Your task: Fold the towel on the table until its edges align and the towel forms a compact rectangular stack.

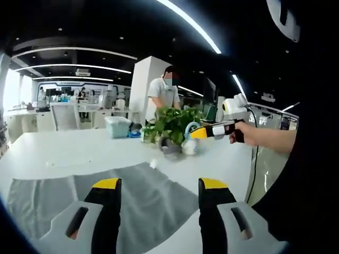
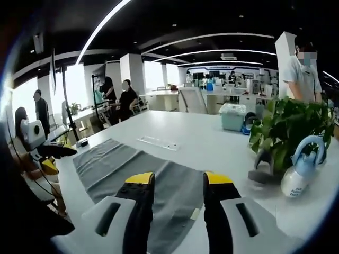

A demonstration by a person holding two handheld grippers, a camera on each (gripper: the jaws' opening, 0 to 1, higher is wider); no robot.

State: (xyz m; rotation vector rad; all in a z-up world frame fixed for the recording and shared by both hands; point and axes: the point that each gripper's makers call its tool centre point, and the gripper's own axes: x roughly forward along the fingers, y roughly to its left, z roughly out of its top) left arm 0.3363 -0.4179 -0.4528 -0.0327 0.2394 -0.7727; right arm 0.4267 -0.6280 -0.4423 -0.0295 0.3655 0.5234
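Towel (image 2: 137, 172) flat on bench (image 2: 212, 143), long axis crosswise, below both grippers' spread, empty fingers (image 1: 106, 211), (image 2: 140, 206).

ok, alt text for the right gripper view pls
A grey towel lies flat on a white table, with the right gripper above its near edge, yellow-tipped jaws apart and empty. The left gripper shows at the left edge. A potted plant and a pale blue spray bottle stand on the right, people behind.
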